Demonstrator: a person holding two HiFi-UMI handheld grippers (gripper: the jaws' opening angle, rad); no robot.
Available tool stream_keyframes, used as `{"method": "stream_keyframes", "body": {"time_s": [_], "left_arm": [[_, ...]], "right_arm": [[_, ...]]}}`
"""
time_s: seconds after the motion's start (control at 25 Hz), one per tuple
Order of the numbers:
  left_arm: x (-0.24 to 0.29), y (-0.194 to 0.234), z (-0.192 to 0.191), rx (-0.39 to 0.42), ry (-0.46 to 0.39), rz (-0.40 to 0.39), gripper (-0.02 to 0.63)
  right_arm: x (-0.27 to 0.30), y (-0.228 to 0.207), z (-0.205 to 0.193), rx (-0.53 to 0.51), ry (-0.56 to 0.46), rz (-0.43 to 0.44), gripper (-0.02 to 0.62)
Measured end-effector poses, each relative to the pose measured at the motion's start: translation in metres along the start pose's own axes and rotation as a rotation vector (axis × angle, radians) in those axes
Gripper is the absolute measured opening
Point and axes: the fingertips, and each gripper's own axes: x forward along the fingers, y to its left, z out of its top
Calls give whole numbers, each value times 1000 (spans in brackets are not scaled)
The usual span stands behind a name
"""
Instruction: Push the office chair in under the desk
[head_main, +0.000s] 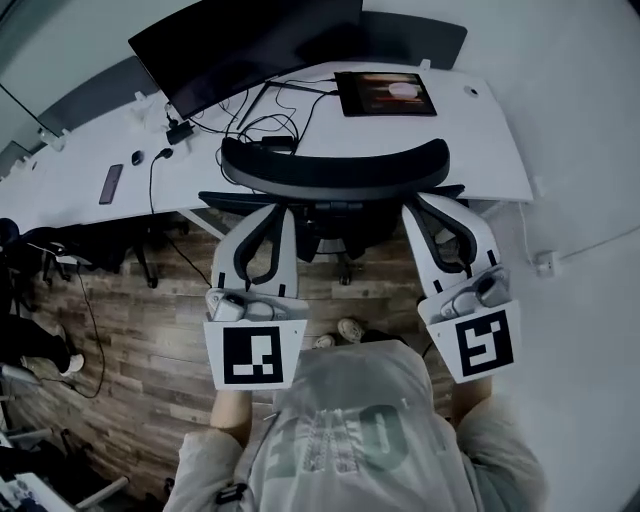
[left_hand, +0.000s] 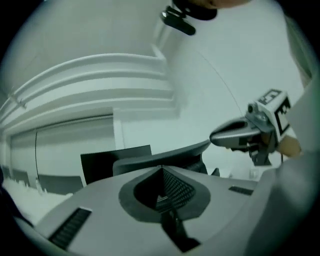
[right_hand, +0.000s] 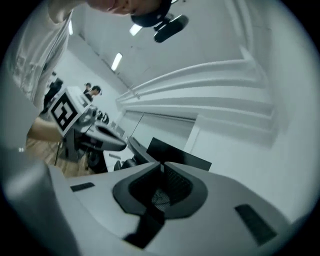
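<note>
Your left gripper (head_main: 283, 213) and right gripper (head_main: 419, 206) hover closed and empty behind the office chair (head_main: 335, 166); it looks tucked under the desk (head_main: 475, 150), so little remains

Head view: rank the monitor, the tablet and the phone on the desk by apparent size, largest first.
1. monitor, though the top edge of the picture cuts it off
2. tablet
3. phone, clearly the smallest
</note>
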Motion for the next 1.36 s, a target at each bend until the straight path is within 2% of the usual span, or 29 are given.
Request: {"method": "stream_keyframes", "body": {"time_s": [0.04,0.12,0.24,0.32,0.44,0.84,1.36], "left_arm": [[-3,-1,-6,-83,-16,27,17],[-9,-4,-17,-163,-30,67,17],[-14,-14,-33,-182,-25,95,17],[-16,-21,-44,-182,-1,91,15],[-16,-27,-54,-197,27,80,15],[-14,-27,-60,-218,35,66,15],[-21,-23,-79,-181,89,71,15]], "right_arm": [[-1,4,-1,75,-40,-23,35],[-4,9,-10,192,-87,-57,31],[-7,20,-32,334,-92,-89,23],[-9,29,-46,381,-65,-92,21],[-9,38,-59,394,-26,-69,20],[-11,43,-76,399,12,-43,20],[-15,49,-98,395,69,-30,20]]}}
